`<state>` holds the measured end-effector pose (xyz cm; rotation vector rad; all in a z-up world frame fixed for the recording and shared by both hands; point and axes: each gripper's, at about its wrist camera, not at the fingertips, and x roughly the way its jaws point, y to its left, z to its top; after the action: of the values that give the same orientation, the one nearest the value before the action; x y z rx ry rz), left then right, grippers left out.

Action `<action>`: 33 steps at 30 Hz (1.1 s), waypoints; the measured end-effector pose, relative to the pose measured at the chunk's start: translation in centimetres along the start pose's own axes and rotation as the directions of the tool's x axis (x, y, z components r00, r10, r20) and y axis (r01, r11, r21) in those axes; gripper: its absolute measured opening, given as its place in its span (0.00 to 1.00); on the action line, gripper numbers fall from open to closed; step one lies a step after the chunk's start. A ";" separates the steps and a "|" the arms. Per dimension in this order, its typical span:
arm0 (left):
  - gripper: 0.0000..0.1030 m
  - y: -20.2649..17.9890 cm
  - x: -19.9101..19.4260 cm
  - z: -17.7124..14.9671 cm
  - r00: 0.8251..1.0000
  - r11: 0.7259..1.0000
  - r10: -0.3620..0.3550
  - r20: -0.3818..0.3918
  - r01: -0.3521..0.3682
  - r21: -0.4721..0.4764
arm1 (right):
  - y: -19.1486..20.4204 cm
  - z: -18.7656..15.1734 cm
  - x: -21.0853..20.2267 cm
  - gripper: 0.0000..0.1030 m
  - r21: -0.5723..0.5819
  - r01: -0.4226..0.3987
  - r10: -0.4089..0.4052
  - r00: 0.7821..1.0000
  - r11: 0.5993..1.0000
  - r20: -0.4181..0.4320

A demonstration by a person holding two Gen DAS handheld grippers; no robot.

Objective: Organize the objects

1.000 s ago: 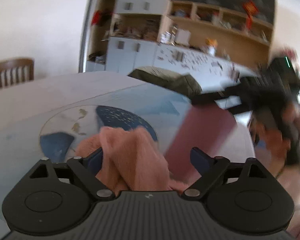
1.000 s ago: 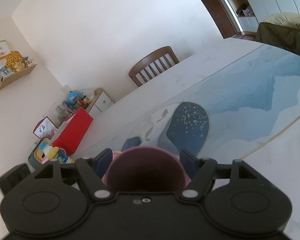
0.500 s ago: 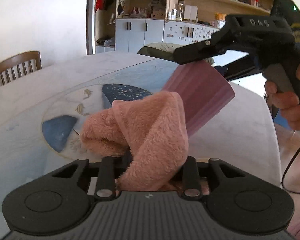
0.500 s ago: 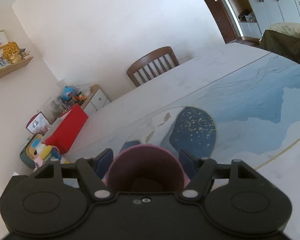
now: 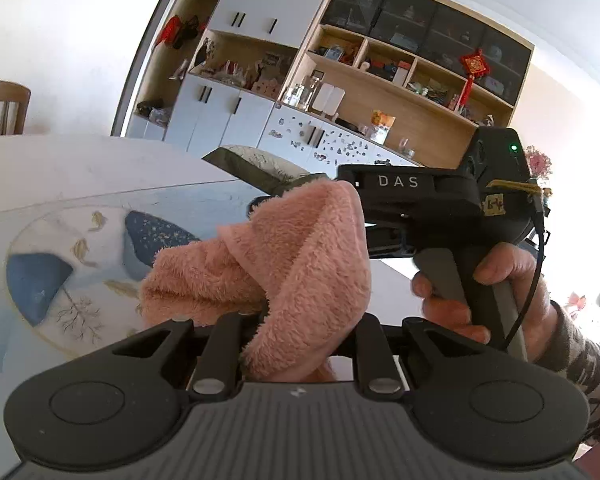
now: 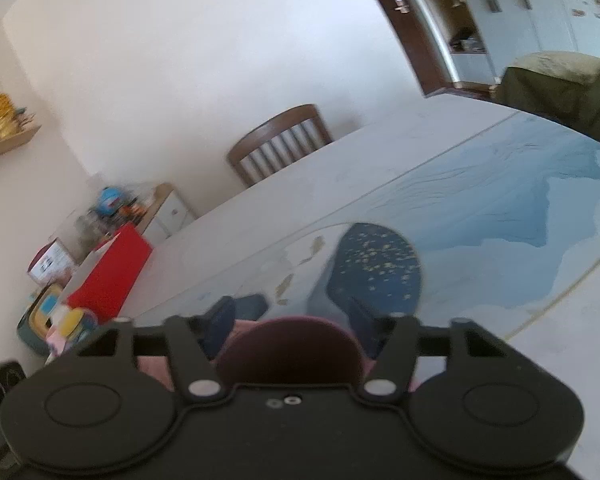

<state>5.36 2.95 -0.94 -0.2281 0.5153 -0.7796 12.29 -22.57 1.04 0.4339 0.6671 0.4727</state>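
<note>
My left gripper (image 5: 296,320) is shut on a fluffy pink towel (image 5: 284,264) and holds it up above the table (image 5: 80,168); the towel bulges up between the fingers and hides their tips. Right behind the towel, the right gripper's black body marked DAS (image 5: 416,200) is held by a hand (image 5: 480,300). My right gripper (image 6: 292,320) is shut on a dark maroon cup (image 6: 290,346), whose round rim sits between the blue pads (image 6: 362,316). The towel hides the cup in the left wrist view.
The table (image 6: 500,216) has a blue and white painted top. A wooden chair (image 6: 280,144) stands at its far side. A red box (image 6: 112,272) and toys are on the left. Cabinets and shelves (image 5: 380,80) line the far wall, with an olive seat (image 5: 260,164) in front.
The left gripper closed on the pink towel and lifted it. The towel now covers the maroon cup in the left wrist view. The right gripper moved closer and tilted a little.
</note>
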 end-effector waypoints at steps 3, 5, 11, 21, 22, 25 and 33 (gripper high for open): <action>0.16 1.0 0.7 -0.3 0.998 0.999 0.046 -0.043 -0.046 -0.007 | -0.5 0.0 -0.2 0.50 0.026 0.001 -0.001 1.000 1.000 0.006; 0.17 1.6 1.3 -0.7 0.992 0.996 0.083 -0.096 -0.085 -0.021 | -0.6 0.0 -0.5 0.49 0.023 0.000 0.000 1.000 1.000 0.010; 0.17 3.0 2.3 -1.2 0.976 0.990 0.129 -0.174 -0.138 -0.040 | 0.1 0.0 -0.8 0.45 -0.030 -0.029 0.028 0.999 0.999 -0.030; 0.37 1.5 0.7 -0.9 0.976 0.990 0.140 -0.165 -0.133 0.053 | 2.0 -0.5 -0.1 0.19 -0.220 0.044 -0.067 0.993 0.974 -0.099; 0.56 1.2 0.4 -1.0 0.977 0.990 0.137 -0.164 -0.128 0.064 | 2.1 -0.7 0.1 0.16 -0.231 0.051 -0.077 0.991 0.972 -0.107; 0.79 0.2 -1.1 -1.0 0.983 0.986 0.144 -0.111 -0.133 0.103 | 2.2 -0.9 0.3 0.14 -0.254 0.062 -0.091 0.990 0.965 -0.104; 0.78 1.2 -3.6 -0.2 0.985 0.985 0.173 0.007 -0.173 0.020 | 2.5 -1.0 0.0 0.10 -0.280 0.079 -0.107 0.990 0.957 -0.089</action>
<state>3.84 6.38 -0.23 -0.1645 0.5145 -0.6147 10.86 -20.30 1.64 0.1142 0.7063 0.4926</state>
